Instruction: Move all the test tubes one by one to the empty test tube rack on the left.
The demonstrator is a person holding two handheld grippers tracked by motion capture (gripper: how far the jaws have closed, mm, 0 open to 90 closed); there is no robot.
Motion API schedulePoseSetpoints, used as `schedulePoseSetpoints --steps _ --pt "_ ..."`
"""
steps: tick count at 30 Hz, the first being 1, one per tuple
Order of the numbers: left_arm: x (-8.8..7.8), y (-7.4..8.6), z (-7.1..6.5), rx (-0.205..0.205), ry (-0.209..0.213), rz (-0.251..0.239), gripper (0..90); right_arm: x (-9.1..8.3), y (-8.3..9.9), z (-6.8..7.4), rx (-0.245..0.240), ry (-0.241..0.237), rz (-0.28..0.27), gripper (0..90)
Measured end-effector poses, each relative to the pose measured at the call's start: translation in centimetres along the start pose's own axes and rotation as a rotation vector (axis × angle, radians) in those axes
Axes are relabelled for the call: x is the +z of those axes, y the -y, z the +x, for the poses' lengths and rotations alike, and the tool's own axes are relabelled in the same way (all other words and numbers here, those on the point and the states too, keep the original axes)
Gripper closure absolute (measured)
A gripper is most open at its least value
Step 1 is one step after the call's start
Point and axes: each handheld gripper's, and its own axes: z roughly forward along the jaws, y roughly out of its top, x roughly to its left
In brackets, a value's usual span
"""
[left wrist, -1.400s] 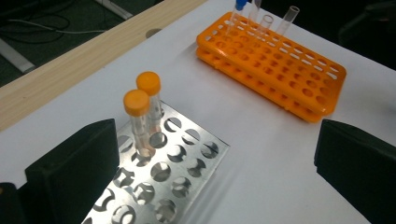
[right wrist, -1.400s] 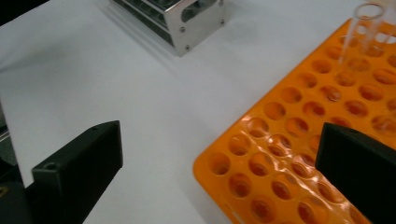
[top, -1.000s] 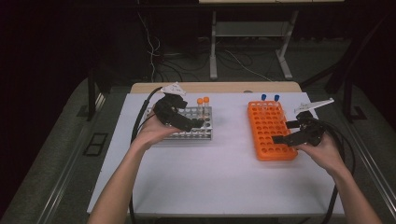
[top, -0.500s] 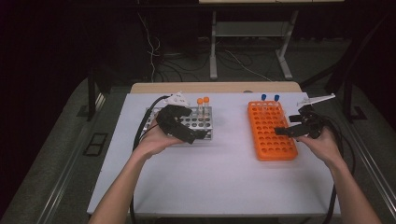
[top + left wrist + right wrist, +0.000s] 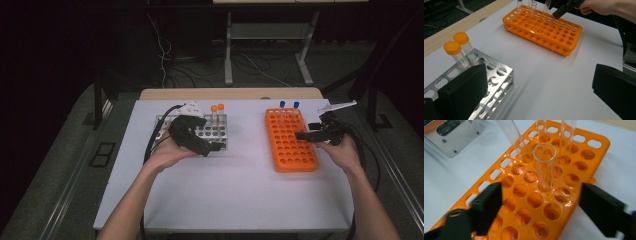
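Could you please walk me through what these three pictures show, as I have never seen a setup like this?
A person sits at a white table, holding a two-jawed tool in each hand. The high view looks down from above; the other two pictures come from cameras riding on each tool. The left hand-held gripper hovers by a silver metal tube rack that holds two orange-capped clear tubes. The right hand-held gripper is over an orange plastic tube rack, jaws open on either side of an uncapped clear tube. Neither grips anything.
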Motion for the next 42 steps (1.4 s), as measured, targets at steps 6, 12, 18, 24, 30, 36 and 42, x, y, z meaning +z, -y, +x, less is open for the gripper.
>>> schedulePoseSetpoints --steps 6,12,18,24,30,36,42 --pt "0.2 0.3 0.2 -0.005 0.003 0.003 0.0 0.9 -0.1 -0.2 -0.011 0.009 -0.011 39.6" --pt "0.1 0.5 0.2 -0.01 0.0 0.003 0.0 1.5 -0.1 -0.2 -0.02 0.039 -0.028 57.4" --pt "0.2 0.6 0.3 -0.008 -0.001 0.005 0.0 1.9 -0.1 0.0 -0.044 0.063 -0.03 71.1" --pt "0.3 0.7 0.3 -0.008 -0.001 0.007 0.0 2.1 -0.4 0.4 -0.074 0.081 -0.027 74.5" --pt "0.5 0.6 0.2 -0.008 0.002 0.009 0.0 1.6 -0.7 0.7 -0.086 0.101 -0.03 74.9" --pt "0.6 0.6 0.2 -0.008 0.002 0.012 0.0 0.3 -1.4 1.1 -0.088 0.103 -0.04 74.8" --pt "0.6 0.6 0.1 -0.008 0.004 0.013 0.0 -1.1 -2.0 1.7 -0.092 0.092 -0.038 74.8"
